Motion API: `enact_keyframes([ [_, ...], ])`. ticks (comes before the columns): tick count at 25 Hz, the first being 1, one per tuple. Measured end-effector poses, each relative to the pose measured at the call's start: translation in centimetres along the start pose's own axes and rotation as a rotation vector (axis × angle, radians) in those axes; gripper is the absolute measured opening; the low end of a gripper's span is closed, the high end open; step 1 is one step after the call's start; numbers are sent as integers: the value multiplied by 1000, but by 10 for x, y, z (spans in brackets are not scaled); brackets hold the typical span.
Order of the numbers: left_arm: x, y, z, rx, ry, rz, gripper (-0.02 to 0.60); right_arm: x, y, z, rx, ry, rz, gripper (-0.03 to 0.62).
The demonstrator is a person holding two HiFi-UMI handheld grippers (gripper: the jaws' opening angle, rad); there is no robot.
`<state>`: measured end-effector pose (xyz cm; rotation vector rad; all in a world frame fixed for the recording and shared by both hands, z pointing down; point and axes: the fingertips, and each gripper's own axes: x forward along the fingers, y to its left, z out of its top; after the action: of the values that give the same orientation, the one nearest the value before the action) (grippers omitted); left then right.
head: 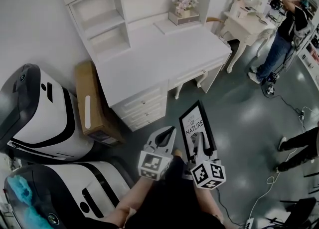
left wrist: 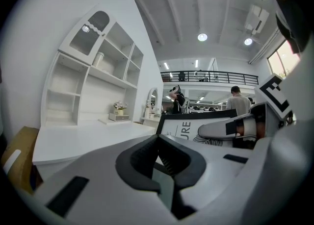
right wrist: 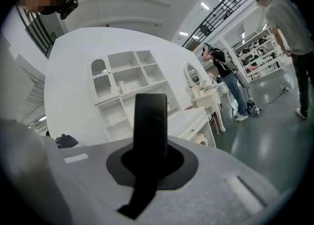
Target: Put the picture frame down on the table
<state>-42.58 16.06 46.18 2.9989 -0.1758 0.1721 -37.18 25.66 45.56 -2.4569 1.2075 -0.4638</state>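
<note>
In the head view, the right gripper (head: 199,142) pinches the picture frame (head: 196,124) by its near edge. It holds the frame over the floor, well short of the white table (head: 164,56) at the far side. The left gripper (head: 167,135) sits just left of it, fingers pressed together on nothing. A good next move, I judge, is to carry the frame over the bare tabletop, lower it gently, and let go only once it rests.

In the left gripper view, the right gripper covers much of the frame (left wrist: 189,125), cutting the print short.

In the right gripper view, the frame (right wrist: 149,121) shows edge-on as a dark bar, with its face hidden.
</note>
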Motion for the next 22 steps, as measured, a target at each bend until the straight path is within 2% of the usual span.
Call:
enact_keyframes([
  [22,95,17,6,-5,24,-14,12,79,-47,28,29,22,-5,14],
])
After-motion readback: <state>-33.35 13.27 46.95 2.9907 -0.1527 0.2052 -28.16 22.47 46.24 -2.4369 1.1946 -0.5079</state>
